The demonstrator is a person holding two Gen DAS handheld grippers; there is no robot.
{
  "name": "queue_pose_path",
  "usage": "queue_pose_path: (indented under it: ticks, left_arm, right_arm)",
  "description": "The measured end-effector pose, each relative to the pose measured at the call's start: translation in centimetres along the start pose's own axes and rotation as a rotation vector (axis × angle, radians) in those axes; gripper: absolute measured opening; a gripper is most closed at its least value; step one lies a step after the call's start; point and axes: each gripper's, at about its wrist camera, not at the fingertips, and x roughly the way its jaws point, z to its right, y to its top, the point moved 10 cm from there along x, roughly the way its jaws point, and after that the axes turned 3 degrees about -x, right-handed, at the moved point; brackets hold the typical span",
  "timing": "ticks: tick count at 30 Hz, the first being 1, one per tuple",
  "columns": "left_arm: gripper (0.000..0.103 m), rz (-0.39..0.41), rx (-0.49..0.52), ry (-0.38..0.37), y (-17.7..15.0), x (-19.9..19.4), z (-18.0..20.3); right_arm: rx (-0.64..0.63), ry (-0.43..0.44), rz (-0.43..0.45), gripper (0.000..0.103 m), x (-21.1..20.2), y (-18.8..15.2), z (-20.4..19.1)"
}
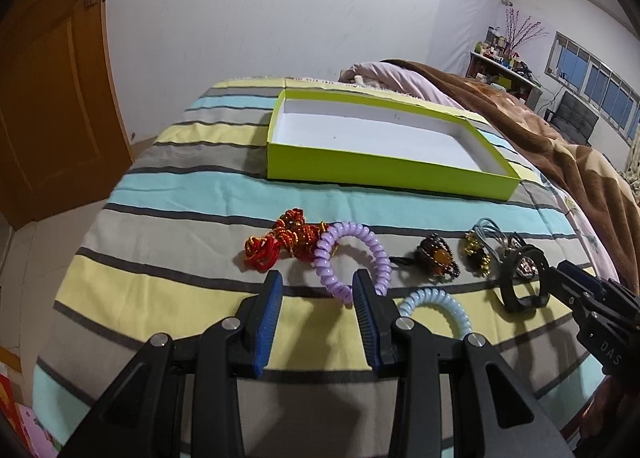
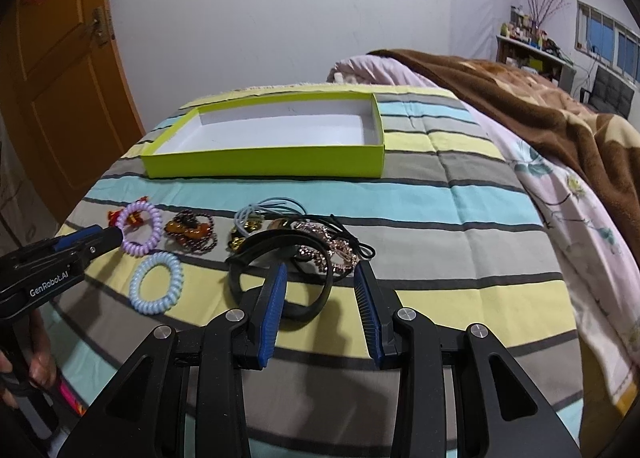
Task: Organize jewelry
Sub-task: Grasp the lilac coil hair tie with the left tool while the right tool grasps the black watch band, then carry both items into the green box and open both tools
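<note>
Left wrist view: the left gripper (image 1: 316,290) hangs low over the striped bed (image 1: 180,193), its fingers spread wide and empty, bracketing the near arc of the purple coil hair tie (image 1: 376,250) at lower centre; a red beaded piece (image 1: 280,246) lies touching that tie on its left, and a pale blue coil tie (image 1: 460,310) sits just right of the right finger. The green box (image 1: 360,167), open and empty, stands beyond at frame centre. Right wrist view: the right gripper (image 2: 320,286) is likewise released, its fingers on either side of the near edge of the black band (image 2: 320,298), which overlaps a tangle of rose-gold chain (image 2: 336,258). Judged from this layout, the step in hand is a first pick for transfer to the box. A clean grasp likely requires closing on a single strand of the coil, clear of the red beads, then lifting straight up so that neighbouring pieces are not dragged along.
</note>
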Motion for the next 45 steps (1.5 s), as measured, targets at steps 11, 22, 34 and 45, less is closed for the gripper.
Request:
queue_pose_path:
  ticks: [11, 22, 34, 45]
  left_arm:
    - [0.014, -0.022, 0.007, -0.013, 0.3, 1.5, 0.5]
    - [0.01, 0.029, 0.017, -0.021, 0.9, -0.7, 0.4]
    - [0.01, 0.086, 0.036, -0.089, 2.4, -4.5, 1.6]
    - [0.01, 0.138, 0.066, -0.116, 6.9, -5.3, 2.7]
  right_arm:
    - [0.057, 0.012, -0.051, 0.015, 1.6, -0.2, 0.8]
    - [0.055, 0.012, -0.022, 0.006, 0.4, -0.1, 0.6]
    - [0.024, 0.031, 0.041, 0.006, -2.8, 1.4, -0.3]
    - [-0.031, 0.048, 0.092, 0.006, -2.5, 6.3, -0.7]
